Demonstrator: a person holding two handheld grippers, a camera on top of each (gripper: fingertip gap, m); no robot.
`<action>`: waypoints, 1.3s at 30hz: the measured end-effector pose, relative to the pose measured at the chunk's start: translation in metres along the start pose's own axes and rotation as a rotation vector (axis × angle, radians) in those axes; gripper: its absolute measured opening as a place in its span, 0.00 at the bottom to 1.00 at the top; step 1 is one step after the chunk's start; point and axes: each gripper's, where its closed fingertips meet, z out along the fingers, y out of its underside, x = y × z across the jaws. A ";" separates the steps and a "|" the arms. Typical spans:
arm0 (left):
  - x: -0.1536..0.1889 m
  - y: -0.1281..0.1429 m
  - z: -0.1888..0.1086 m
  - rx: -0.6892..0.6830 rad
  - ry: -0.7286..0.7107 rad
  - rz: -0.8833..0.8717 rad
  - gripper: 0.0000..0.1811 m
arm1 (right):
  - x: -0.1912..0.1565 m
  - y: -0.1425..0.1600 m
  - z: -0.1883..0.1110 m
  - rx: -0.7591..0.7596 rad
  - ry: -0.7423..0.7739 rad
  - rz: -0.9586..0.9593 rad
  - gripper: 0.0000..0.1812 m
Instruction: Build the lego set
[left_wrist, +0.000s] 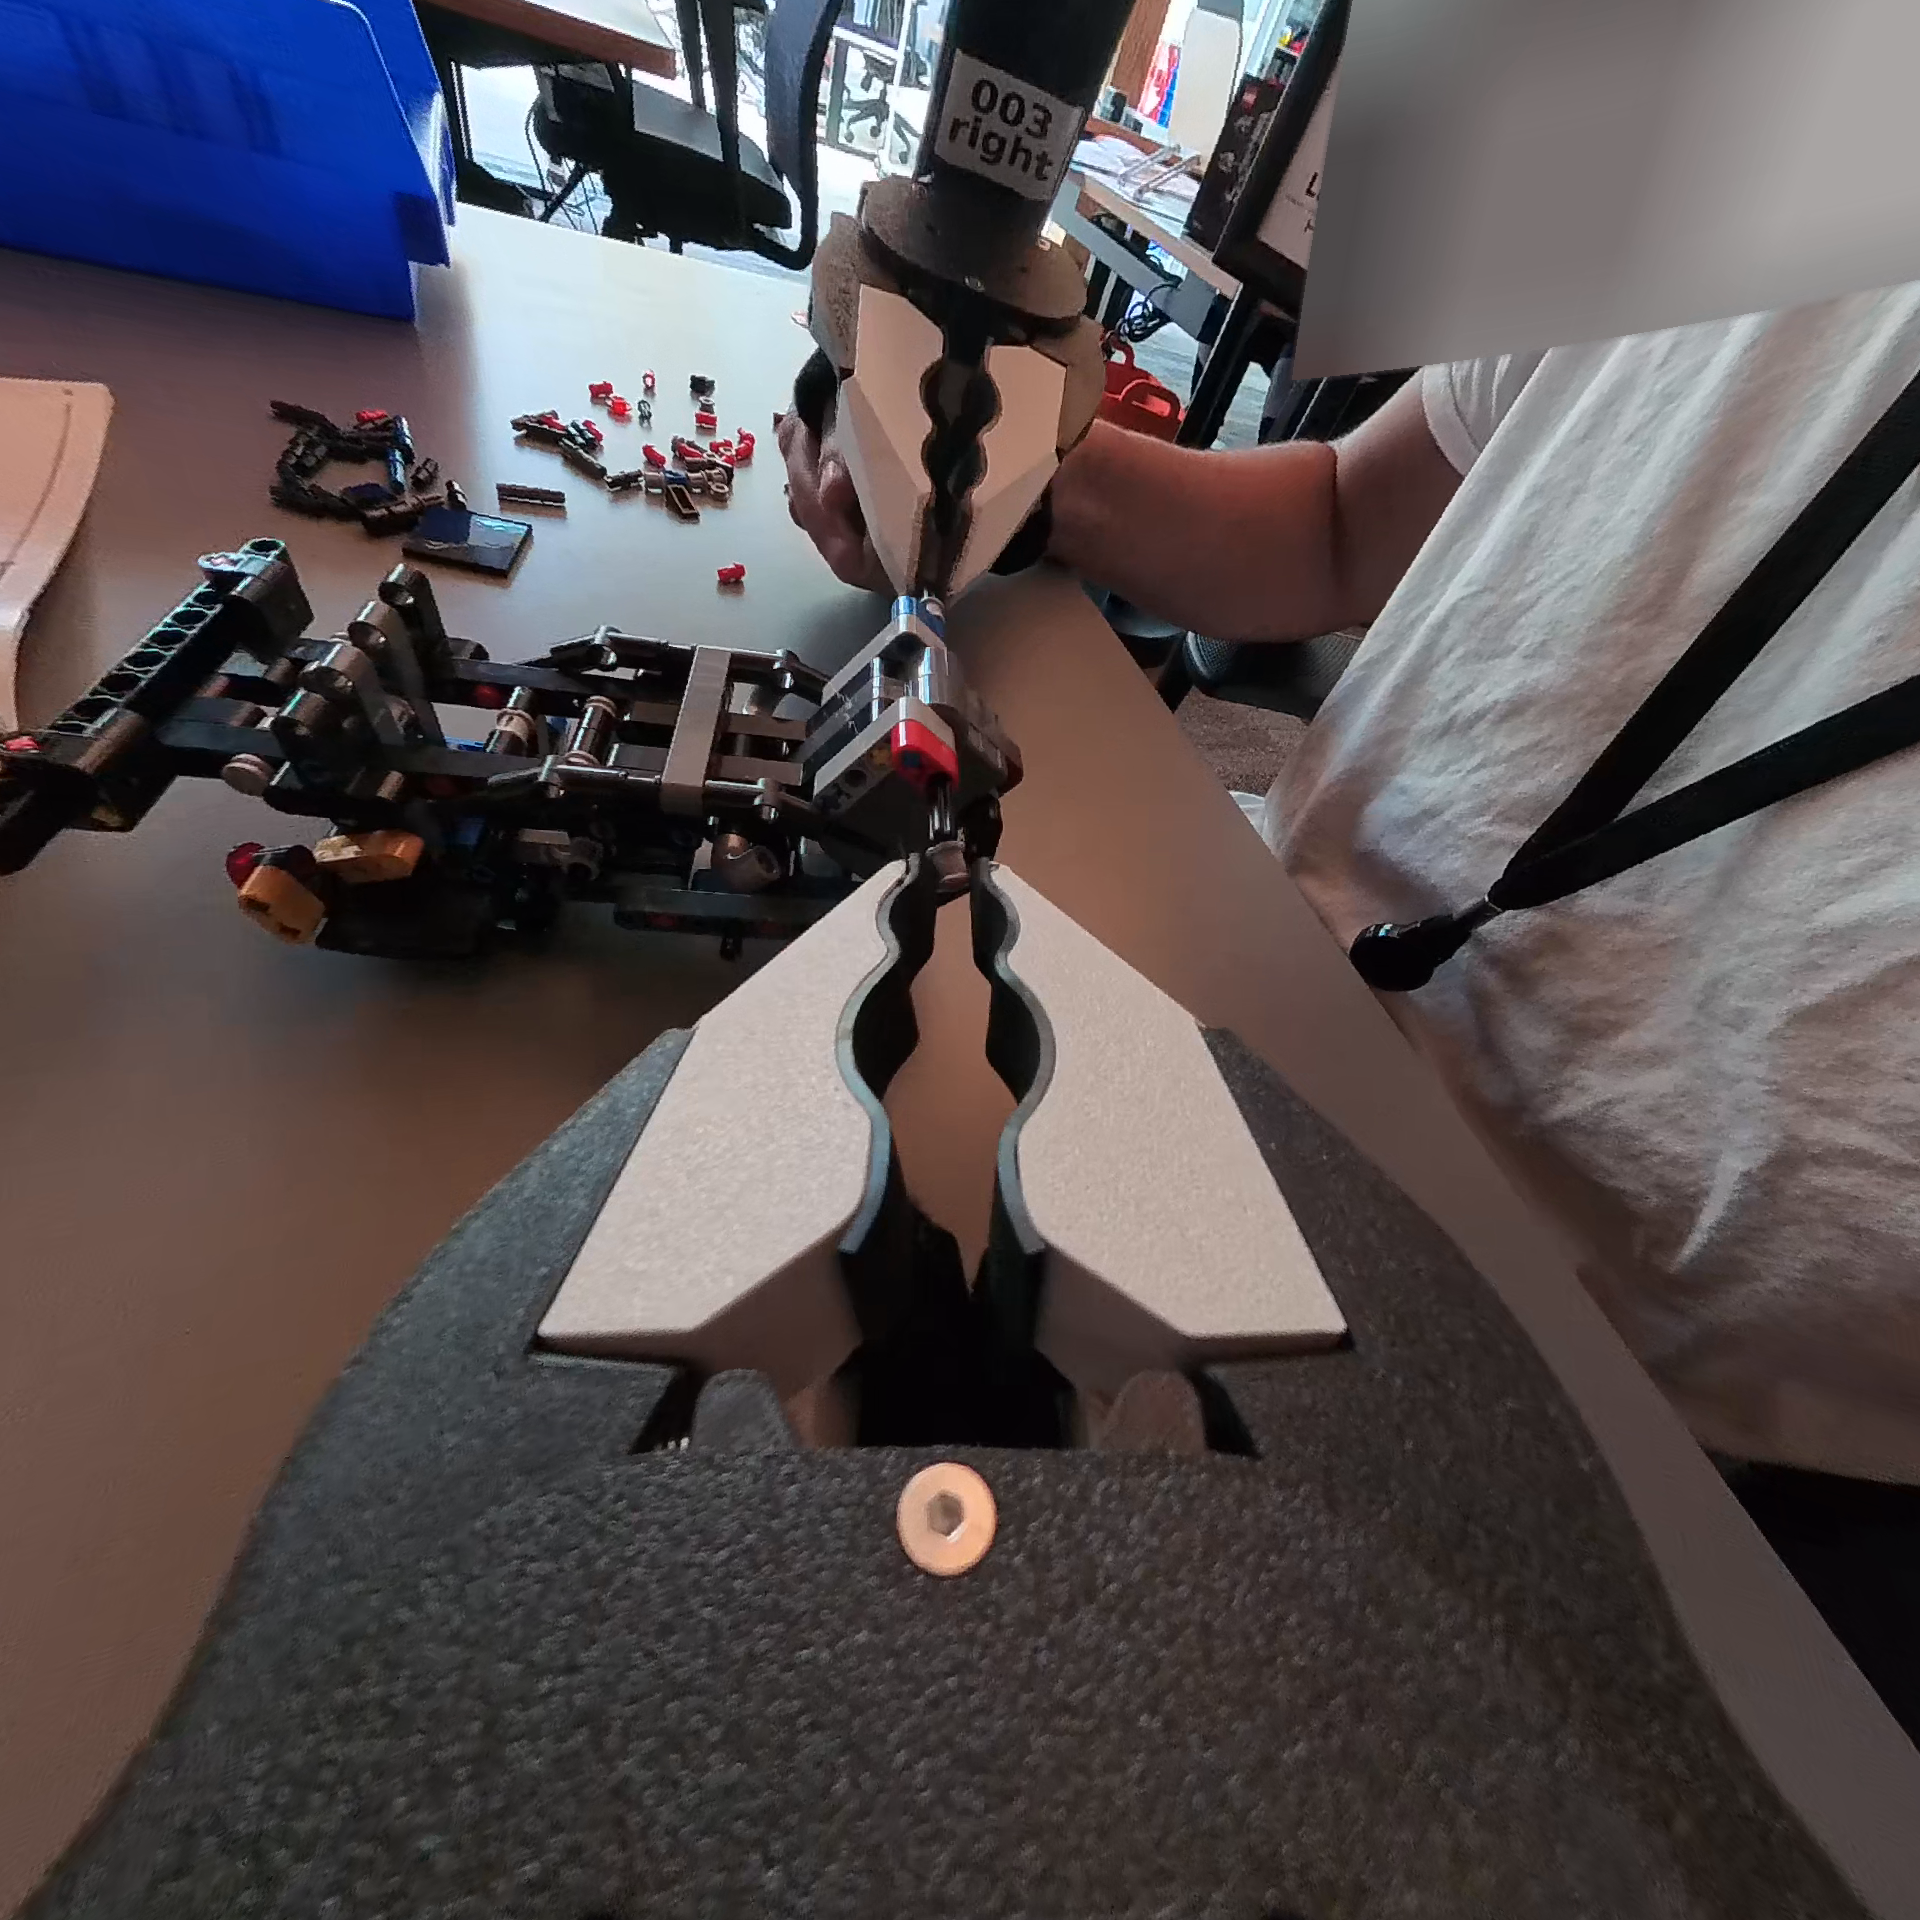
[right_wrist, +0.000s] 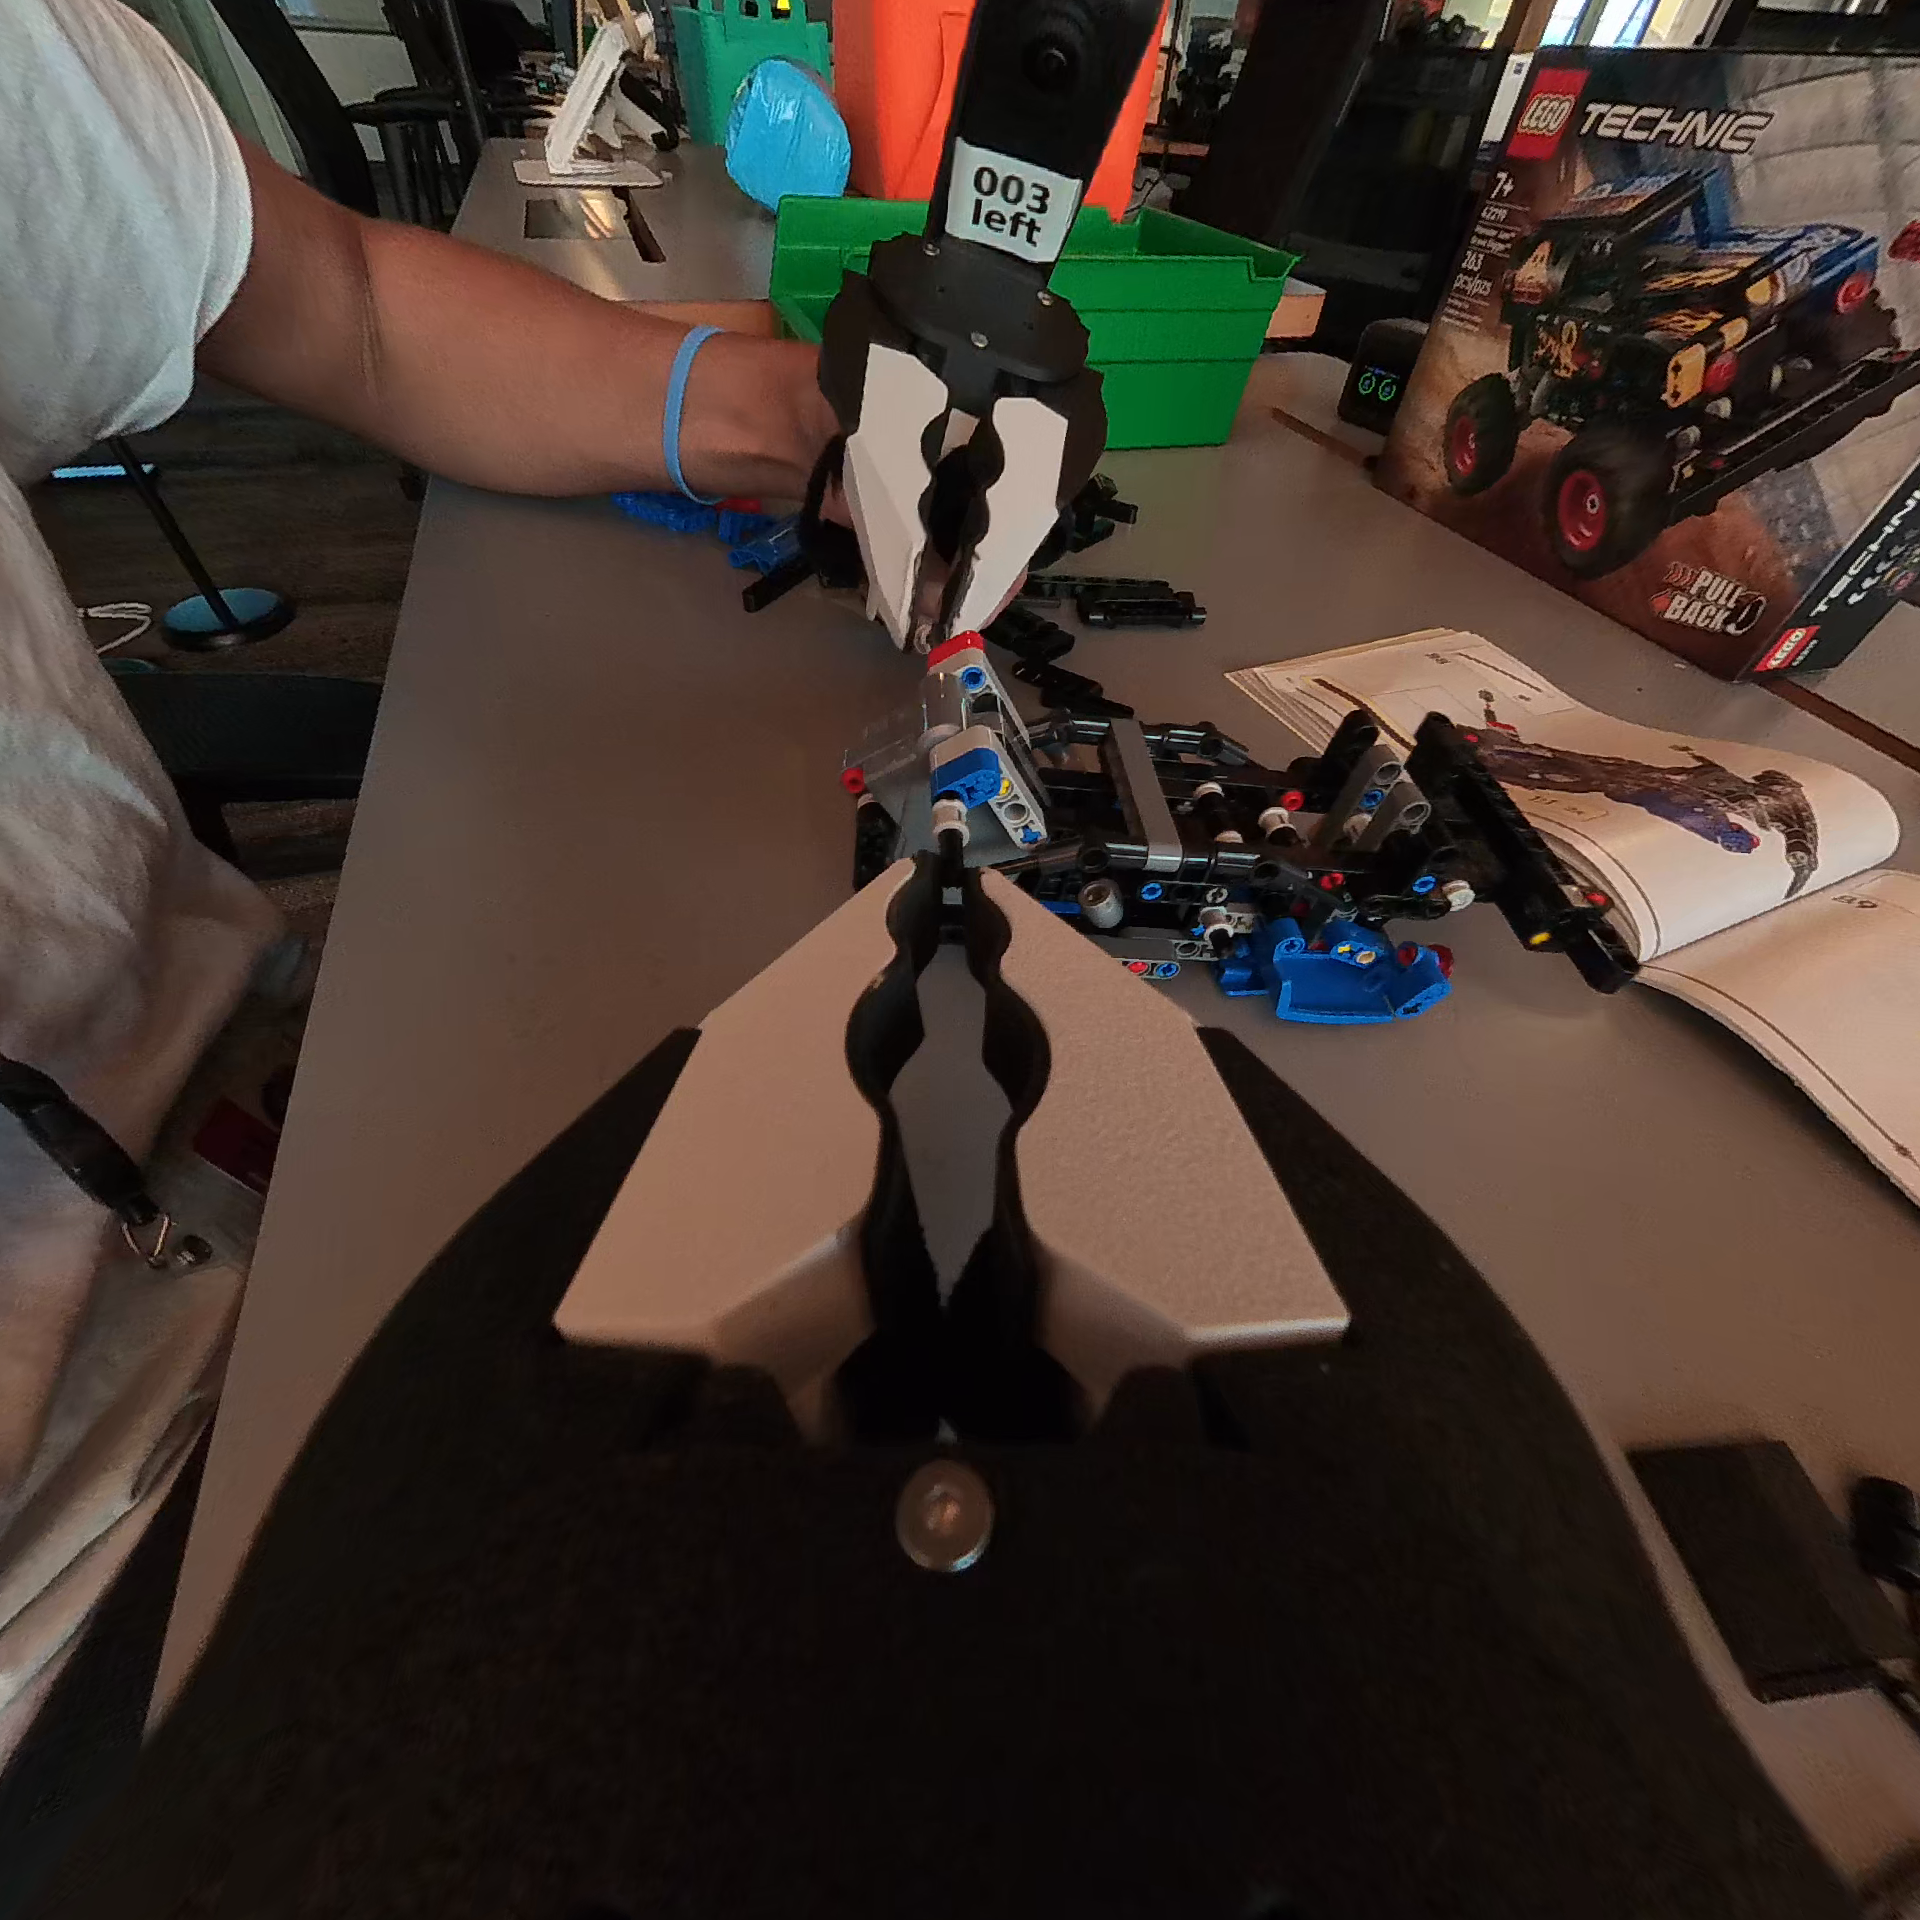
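Note:
A half-built black lego chassis (left_wrist: 468, 748) lies on the grey table (left_wrist: 312, 1143); it also shows in the right wrist view (right_wrist: 1247, 831). At its near end is a grey block (left_wrist: 904, 717) with a red cap on one side and a blue part (right_wrist: 961, 774) on the other. An axle sticks out of each side of the block. My left gripper (left_wrist: 940, 868) is shut on the axle end by the red cap. My right gripper (right_wrist: 940, 868) is shut on the axle end by the blue part. Each gripper faces the other across the block: the right (left_wrist: 920, 597), the left (right_wrist: 930, 634).
Loose red and black pieces (left_wrist: 644, 447) and a blue bin (left_wrist: 208, 135) lie beyond the model. An open instruction booklet (right_wrist: 1662, 810), the set's box (right_wrist: 1683, 343), a green bin (right_wrist: 1174, 312) and black beams (right_wrist: 1101, 603) are nearby. The person's torso (left_wrist: 1610, 831) stands at the table edge. The tips of one gripper are about 10 centimeters away from the tips of the other.

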 end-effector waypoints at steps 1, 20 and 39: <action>0.000 0.000 0.000 0.002 0.004 -0.002 0.03 | 0.000 0.000 0.000 0.000 0.000 -0.001 0.02; 0.001 -0.001 -0.004 -0.085 0.051 0.072 0.03 | -0.001 -0.001 0.001 0.005 -0.010 -0.003 0.02; 0.001 0.000 -0.003 -0.109 0.093 0.032 0.03 | -0.001 -0.001 0.001 0.001 -0.008 -0.010 0.02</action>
